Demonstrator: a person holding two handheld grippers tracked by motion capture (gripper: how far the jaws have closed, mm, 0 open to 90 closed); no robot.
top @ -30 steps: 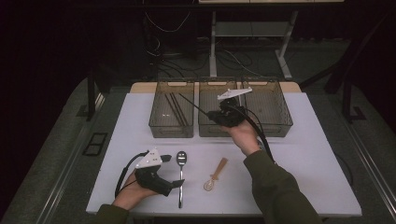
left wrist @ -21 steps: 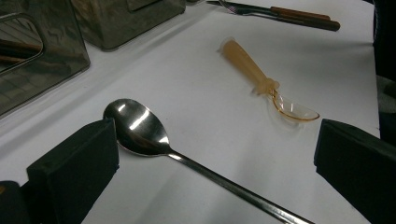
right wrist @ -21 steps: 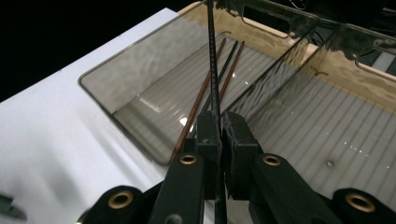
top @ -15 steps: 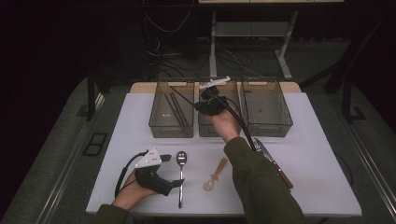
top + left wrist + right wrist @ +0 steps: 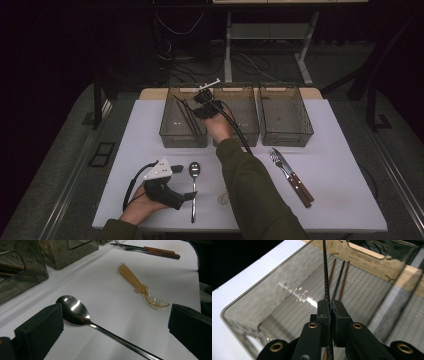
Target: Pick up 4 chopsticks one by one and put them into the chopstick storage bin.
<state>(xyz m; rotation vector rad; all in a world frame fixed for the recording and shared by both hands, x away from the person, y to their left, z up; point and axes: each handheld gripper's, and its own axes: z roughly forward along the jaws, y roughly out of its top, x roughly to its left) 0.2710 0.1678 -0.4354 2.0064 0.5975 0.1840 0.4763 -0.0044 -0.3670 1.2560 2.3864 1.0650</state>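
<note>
Right gripper (image 5: 330,315) is clenched on a thin black chopstick (image 5: 325,272), which passes between the pressed jaws and points up and away in the right gripper view. In the high view the right arm stretches forward from the bottom, sleeve over the middle of the table (image 5: 350,200), and the right gripper (image 5: 202,102) hangs over the right wall of the left bin (image 5: 170,137), approx. at the border with the middle bin (image 5: 250,135). Inside the left bin two more chopsticks (image 5: 343,280) lie on its ribbed floor, near the far wall.

Left gripper (image 5: 192,195) rests low near the front edge of the table, held from below by the left hand (image 5: 137,210), jaws released and wide apart, w/ nothing between the pads. Metal spoon (image 5: 73,312) lies just in front of it, bowl near the left jaw; plastic spoon (image 5: 140,286) is farther off.

Right bin (image 5: 285,135) stands beside the middle one. Fork and knife (image 5: 292,177) lie in front of it, apart from the sleeve. Open table remains at the left of the bins and at the front right corner.
</note>
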